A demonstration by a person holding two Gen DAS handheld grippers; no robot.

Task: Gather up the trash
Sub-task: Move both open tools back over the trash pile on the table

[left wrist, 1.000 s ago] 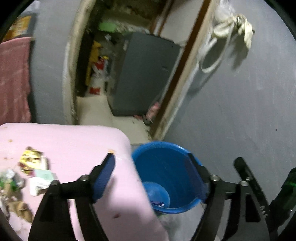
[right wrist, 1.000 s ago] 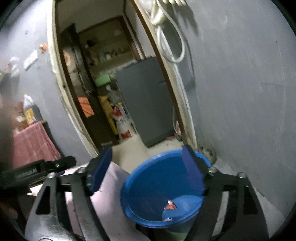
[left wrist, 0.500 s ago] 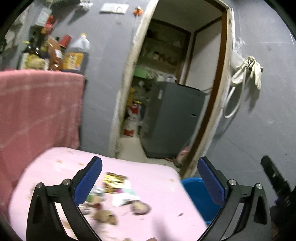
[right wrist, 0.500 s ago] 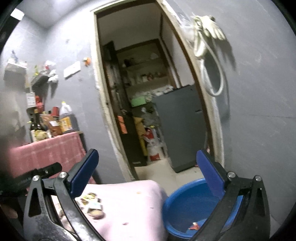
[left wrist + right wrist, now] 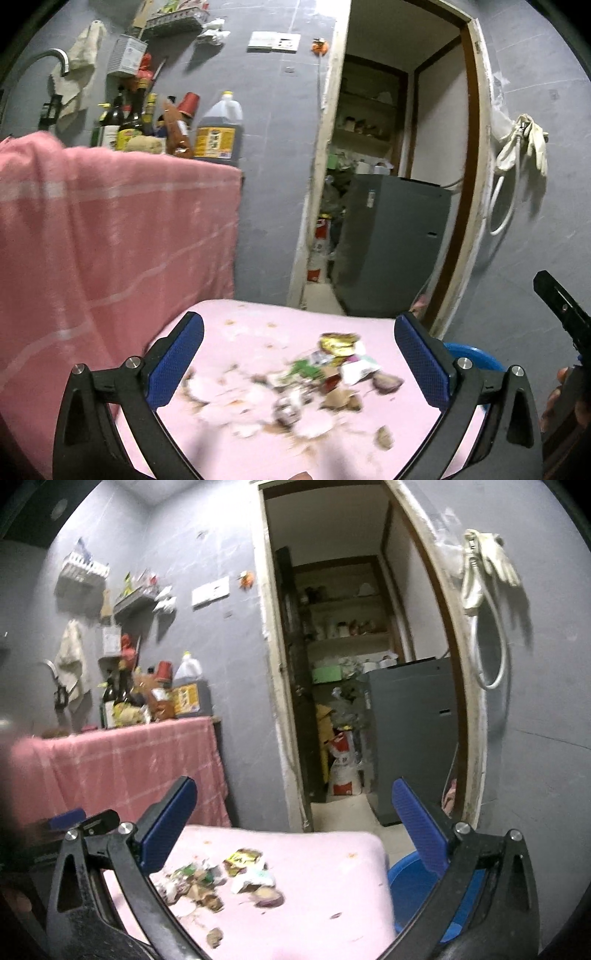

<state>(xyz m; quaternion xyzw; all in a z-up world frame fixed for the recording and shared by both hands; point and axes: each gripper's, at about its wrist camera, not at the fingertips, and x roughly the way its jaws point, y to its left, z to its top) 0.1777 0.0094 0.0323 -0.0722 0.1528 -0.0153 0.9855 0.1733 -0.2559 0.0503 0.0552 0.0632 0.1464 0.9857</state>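
Note:
A heap of trash (image 5: 314,376) (image 5: 218,875), wrappers, paper scraps and peel, lies on a pink table (image 5: 258,325) (image 5: 325,853). A gold wrapper (image 5: 336,341) (image 5: 242,857) sits at the heap's far side. My left gripper (image 5: 299,365) is open above the heap with nothing between its blue pads. My right gripper (image 5: 293,830) is open too, empty, above the table's right part. A blue bucket (image 5: 476,356) (image 5: 410,882) stands on the floor at the table's right edge, mostly hidden behind the fingers.
A pink cloth (image 5: 110,229) covers a counter on the left, with bottles (image 5: 218,129) on top. A doorway behind the table shows a grey cabinet (image 5: 391,243). Gloves and a hose (image 5: 521,144) hang on the grey wall to the right. Part of the right tool (image 5: 561,306) shows at the right edge.
Both grippers swung left and tilted up, away from the blue bucket and toward the trash on the pink table. Their jaws widened from partly open to fully open.

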